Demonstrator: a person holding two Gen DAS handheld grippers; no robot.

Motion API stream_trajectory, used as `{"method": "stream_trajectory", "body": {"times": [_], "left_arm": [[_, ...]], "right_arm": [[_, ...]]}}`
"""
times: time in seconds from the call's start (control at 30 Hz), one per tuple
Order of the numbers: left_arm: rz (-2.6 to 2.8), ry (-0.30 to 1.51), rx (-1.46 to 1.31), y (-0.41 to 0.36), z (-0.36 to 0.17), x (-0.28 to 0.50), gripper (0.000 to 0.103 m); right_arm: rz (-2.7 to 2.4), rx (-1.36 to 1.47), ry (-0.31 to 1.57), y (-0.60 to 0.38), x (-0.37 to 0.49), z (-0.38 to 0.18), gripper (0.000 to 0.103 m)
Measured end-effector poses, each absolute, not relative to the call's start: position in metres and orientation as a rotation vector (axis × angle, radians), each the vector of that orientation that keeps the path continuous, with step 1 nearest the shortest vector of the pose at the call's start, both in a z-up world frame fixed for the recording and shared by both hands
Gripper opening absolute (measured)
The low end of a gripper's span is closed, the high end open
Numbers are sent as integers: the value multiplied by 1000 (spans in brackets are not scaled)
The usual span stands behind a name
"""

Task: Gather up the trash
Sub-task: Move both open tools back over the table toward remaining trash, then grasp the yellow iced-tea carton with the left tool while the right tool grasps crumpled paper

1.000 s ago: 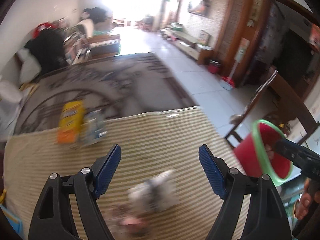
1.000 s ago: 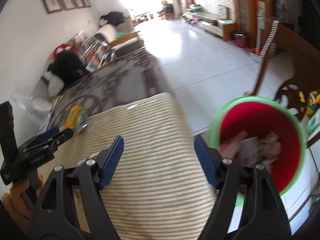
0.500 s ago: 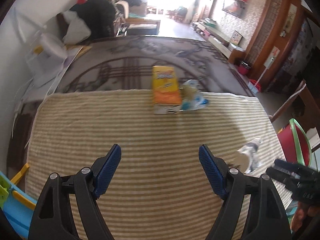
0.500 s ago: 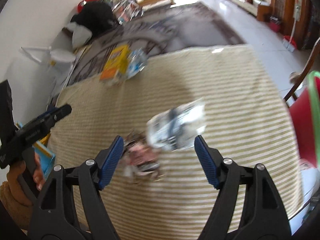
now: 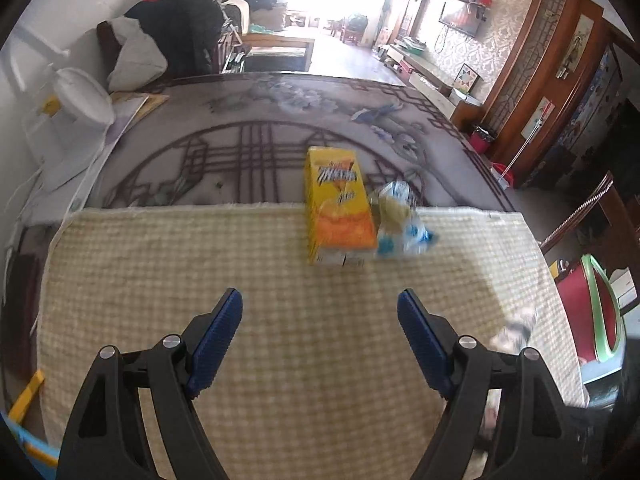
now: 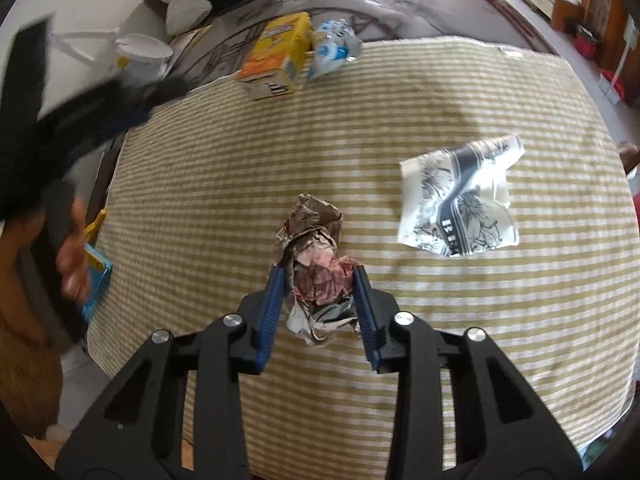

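**Right claw closing on the crumpled wad; left claw idle over bare mat**

I am closing my right gripper on the crumpled paper wad, which is lying on the striped mat directly between my blue pads; both pads appear to be touching its sides. The wad's long axis is running away from me, along the fingers, so I am taking it across its narrow width.

The printed wrapper is lying flat, well apart to the right. The yellow box and the blue-and-white plastic wrapper, touching each other, are sitting at the mat's far edge, nearer my left gripper, which is hanging wide apart and empty.

The red bin is standing off the mat's right edge; I judge the way to it unobstructed.
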State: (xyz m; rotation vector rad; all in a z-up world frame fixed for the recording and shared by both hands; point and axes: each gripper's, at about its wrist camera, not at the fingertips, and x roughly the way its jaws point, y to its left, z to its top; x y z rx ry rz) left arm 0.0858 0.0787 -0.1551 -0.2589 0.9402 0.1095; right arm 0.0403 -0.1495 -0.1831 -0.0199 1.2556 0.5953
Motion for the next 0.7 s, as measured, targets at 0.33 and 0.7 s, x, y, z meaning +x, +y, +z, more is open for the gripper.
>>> {"method": "stream_trajectory", "body": {"times": [0.33, 0.7], "left_arm": [[139, 1015, -271, 80, -188, 184, 75], [132, 1090, -269, 81, -216, 216, 57]], "right_arm": [[583, -36, 1254, -156, 39, -179, 39], [596, -38, 1244, -153, 50, -178, 52]]}}
